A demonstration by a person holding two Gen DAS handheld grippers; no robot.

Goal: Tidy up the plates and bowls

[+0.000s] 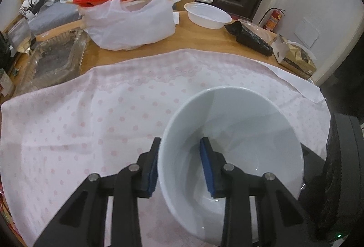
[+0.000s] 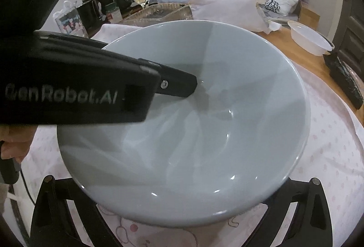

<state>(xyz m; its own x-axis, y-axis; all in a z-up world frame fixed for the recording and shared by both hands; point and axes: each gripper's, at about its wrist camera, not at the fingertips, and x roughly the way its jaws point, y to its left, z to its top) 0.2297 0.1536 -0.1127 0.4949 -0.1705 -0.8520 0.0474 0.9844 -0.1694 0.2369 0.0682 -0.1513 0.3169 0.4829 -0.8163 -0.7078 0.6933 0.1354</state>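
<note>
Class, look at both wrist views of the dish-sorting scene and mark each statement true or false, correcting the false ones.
1. The left gripper straddles the white bowl's rim, one finger inside and one outside. True.
2. The white bowl holds soup. False: it is empty.
3. A pink dotted cloth lies under the white bowl. True.
4. The plastic bowl sits on the pink dotted cloth. False: it stands on bare wooden table beyond the cloth.
5. The plastic bag is black. False: it is white.
</note>
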